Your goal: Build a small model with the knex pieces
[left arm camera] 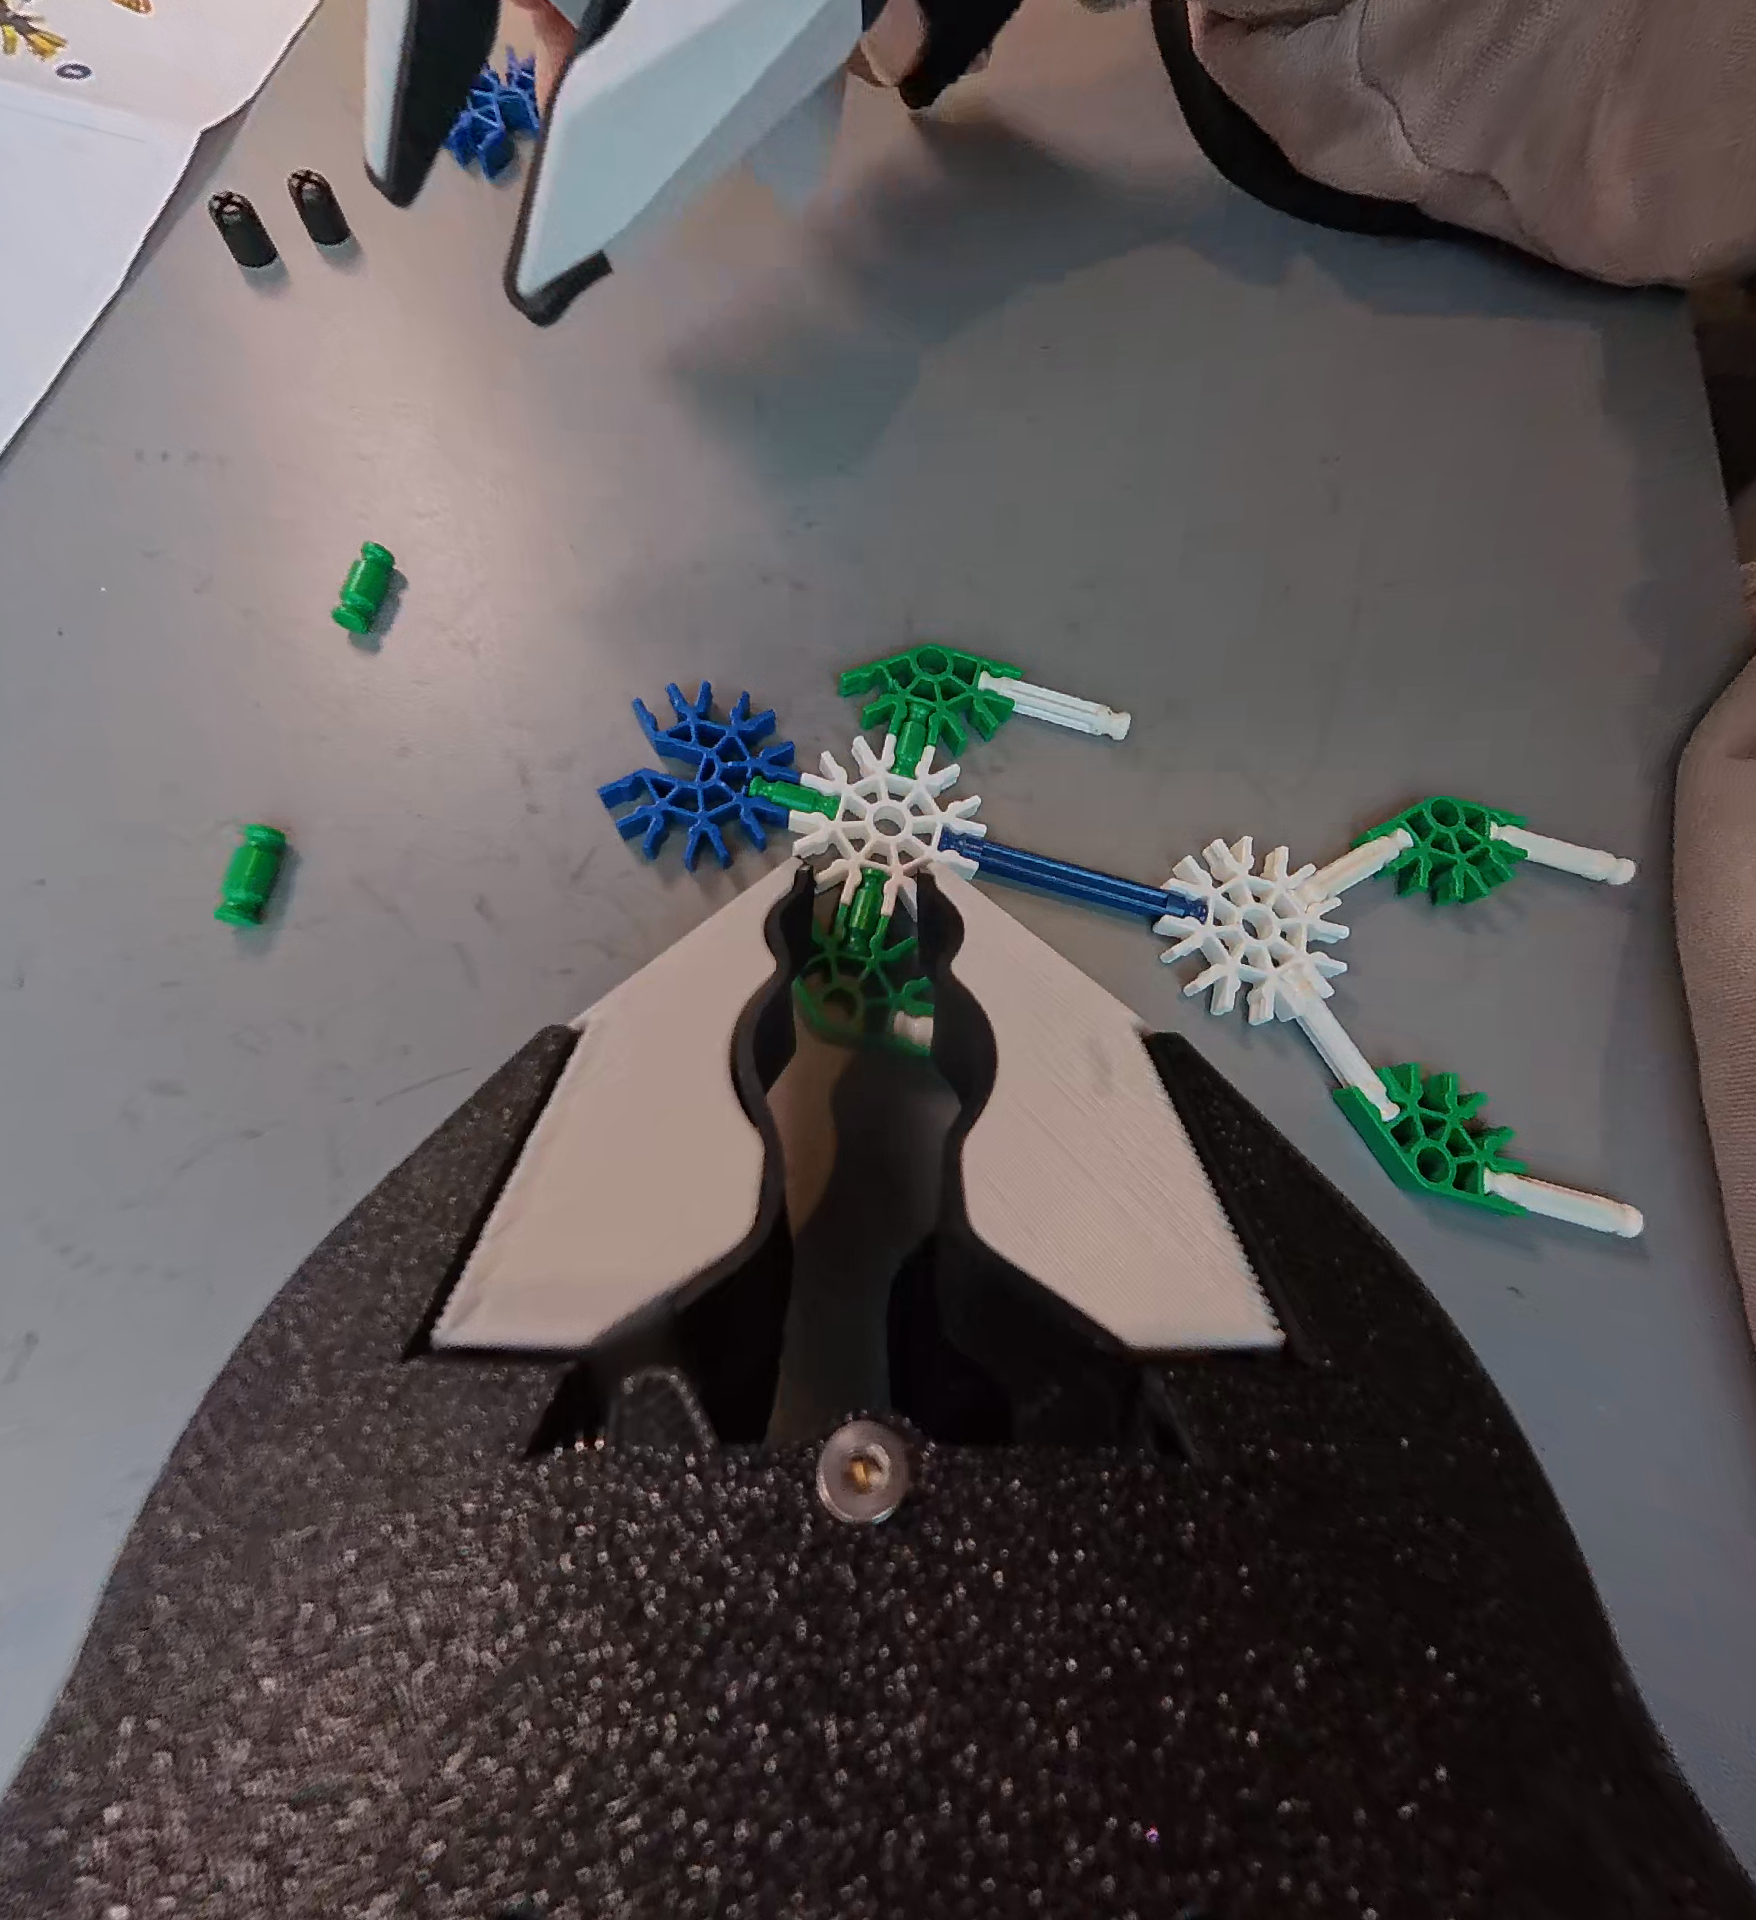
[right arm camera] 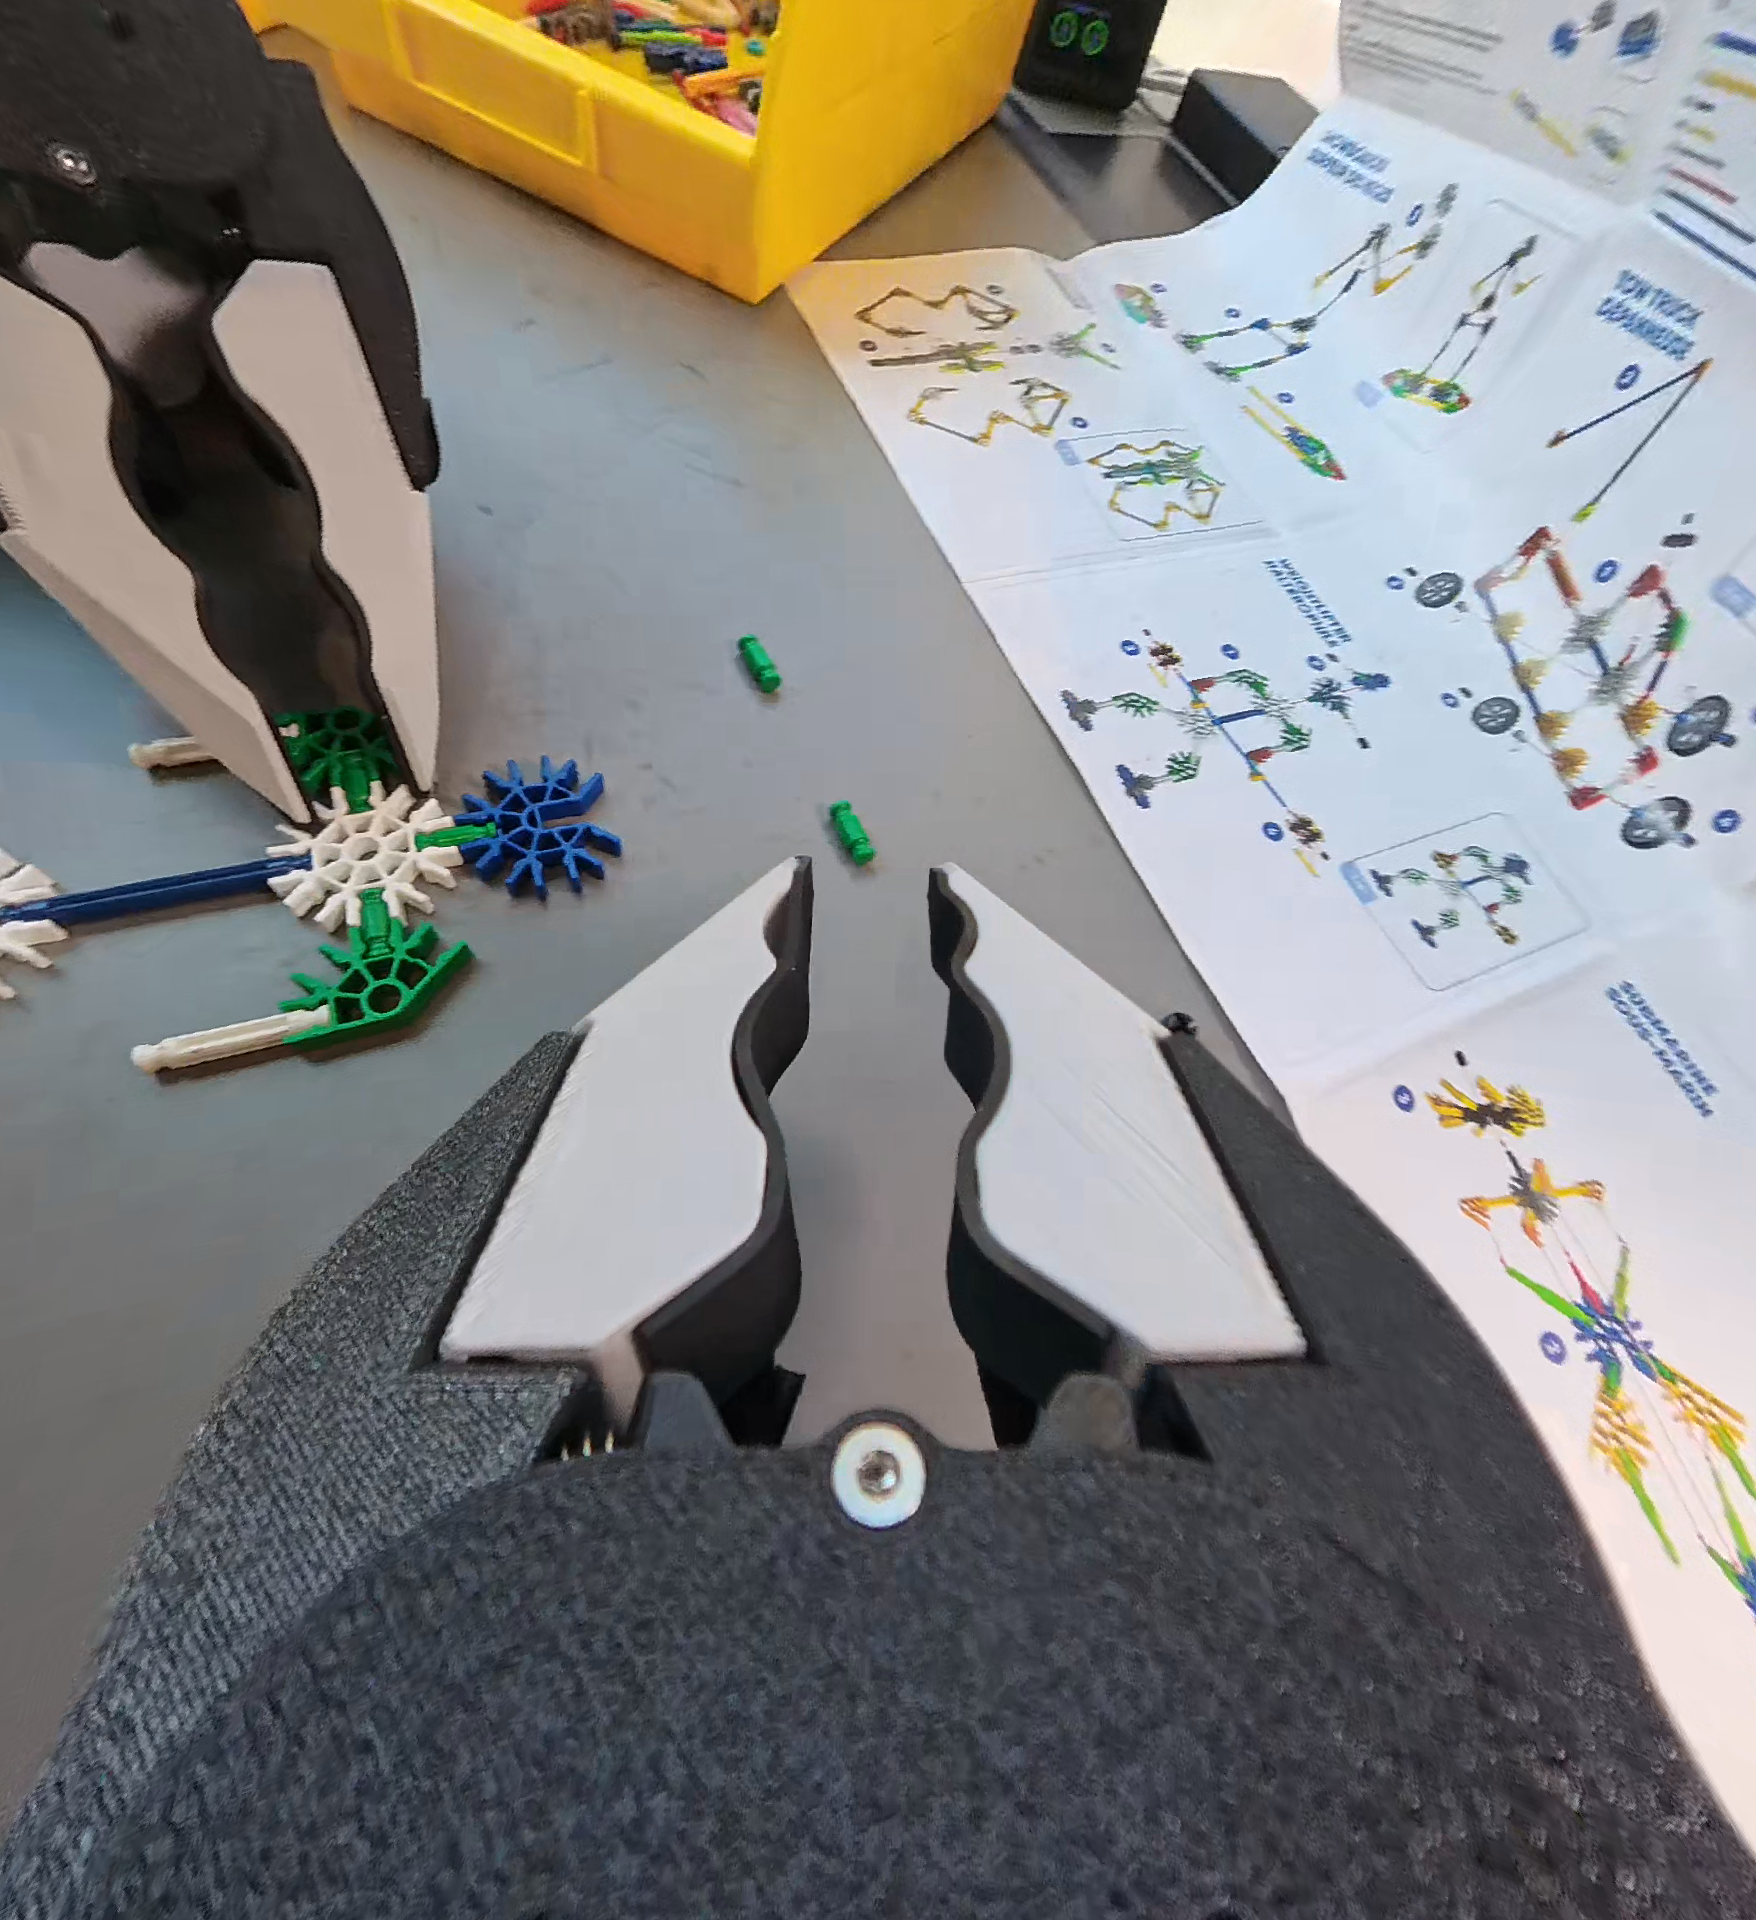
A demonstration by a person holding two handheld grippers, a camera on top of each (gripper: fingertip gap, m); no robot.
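A flat toy assembly lies on the grey table: a white snowflake connector (left arm camera: 886, 821) joined to a blue connector (left arm camera: 702, 790), green connectors, and a blue rod (left arm camera: 1061, 878) leading to a second white snowflake (left arm camera: 1253, 925). My left gripper (left arm camera: 866, 881) is shut on the near green connector (left arm camera: 853, 992) of this assembly; it shows so too in the right wrist view (right arm camera: 360, 774). My right gripper (right arm camera: 869, 871) is open and empty. A loose short green rod (right arm camera: 851, 831) lies just ahead of its tips, a second one (right arm camera: 758, 663) farther off.
A yellow bin (right arm camera: 666, 156) of mixed parts stands at the back. A white instruction sheet (right arm camera: 1373, 623) covers the table's right side. Two small black pieces (left arm camera: 242, 231) and another blue connector (left arm camera: 495, 109) lie near the right gripper (left arm camera: 469, 249). Beige cloth (left arm camera: 1476, 135) borders the table. Across from one pair of fingers to the other is roughly 12 centimetres. From the right gripper's tips to the loose short green rod (right arm camera: 851, 831) is close to 6 centimetres. My left wrist view (left arm camera: 362, 579) looks at it from another angle.
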